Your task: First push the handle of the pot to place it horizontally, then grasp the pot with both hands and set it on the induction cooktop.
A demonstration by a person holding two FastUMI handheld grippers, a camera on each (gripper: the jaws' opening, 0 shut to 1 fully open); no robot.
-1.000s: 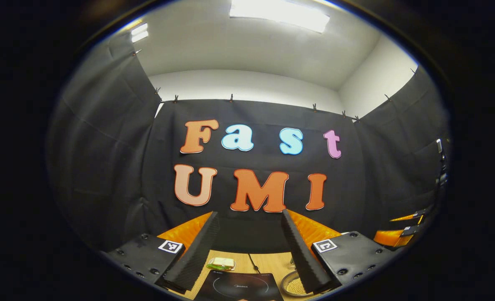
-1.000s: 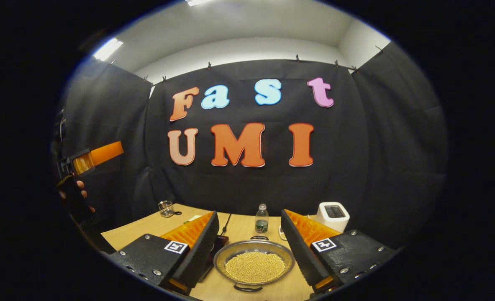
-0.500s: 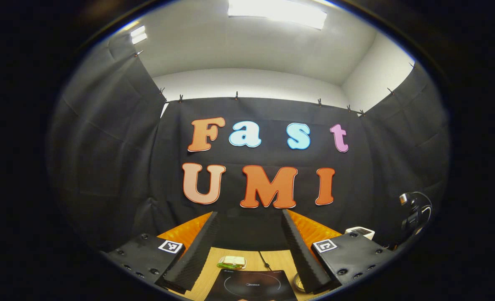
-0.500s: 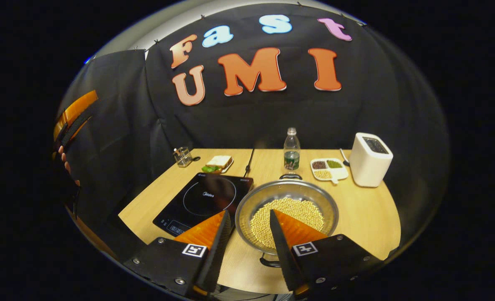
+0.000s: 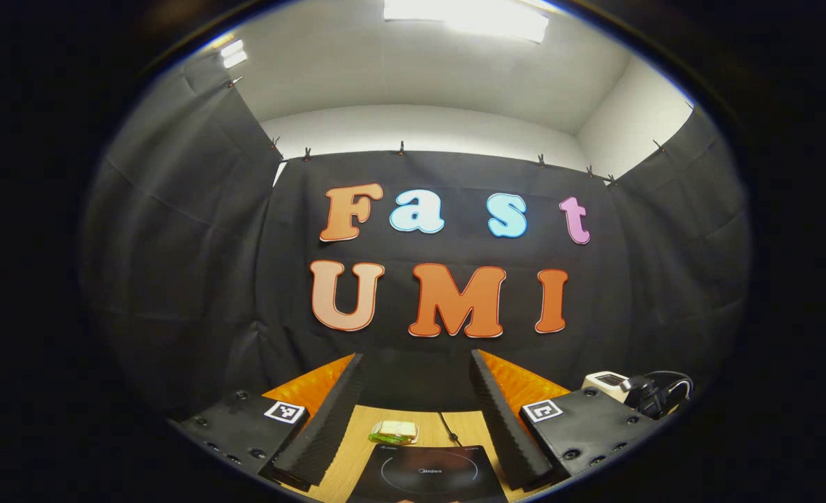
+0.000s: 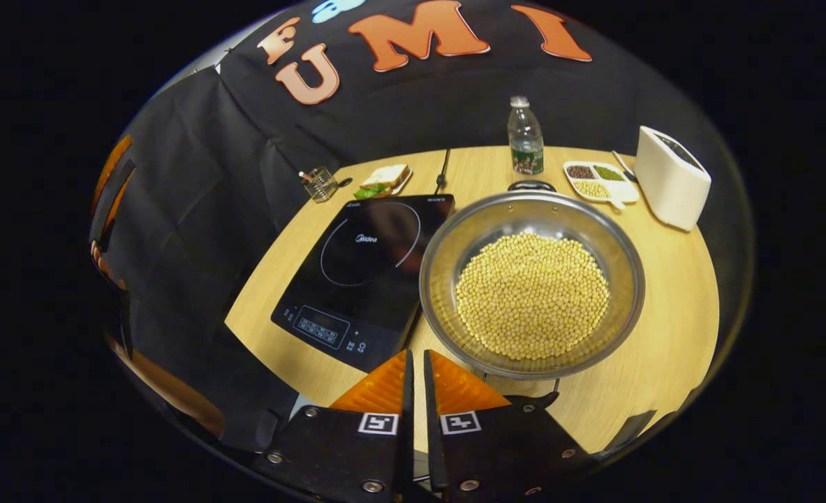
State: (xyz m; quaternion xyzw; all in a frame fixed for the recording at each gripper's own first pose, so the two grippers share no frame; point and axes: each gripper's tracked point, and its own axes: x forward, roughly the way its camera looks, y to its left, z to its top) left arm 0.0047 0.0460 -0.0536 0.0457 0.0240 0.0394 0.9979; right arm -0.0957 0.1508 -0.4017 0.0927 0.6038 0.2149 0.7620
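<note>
Spillage is the risk: right gripper [image 6: 416,363], fingers nearly closed, nears the bean-filled pot [image 6: 531,283] beside the induction cooktop [image 6: 364,272]; hard shoves scatter beans. Left gripper [image 5: 416,391] hangs open.

In the right gripper view, the right claw [image 6: 416,367] hangs over the near edge of the desk [image 6: 671,279] with its fingers almost together, just left of the pot [image 6: 531,283]'s near handle [image 6: 521,398]. The pot of soybeans sits touching the right edge of the induction cooktop [image 6: 364,269], so no gap lies between them. The cooktop's glass is bare. Bare desk lies right of the pot and along the near edge. Behind the pot, a water bottle [image 6: 525,136], a divided dish [image 6: 598,180] and a white toaster [image 6: 671,178] crowd the far side. A sandwich plate [image 6: 383,179] and a small glass [image 6: 320,184] stand behind the cooktop.

In the left gripper view, the left claw [image 5: 416,419] is spread wide above the cooktop [image 5: 426,475].
</note>
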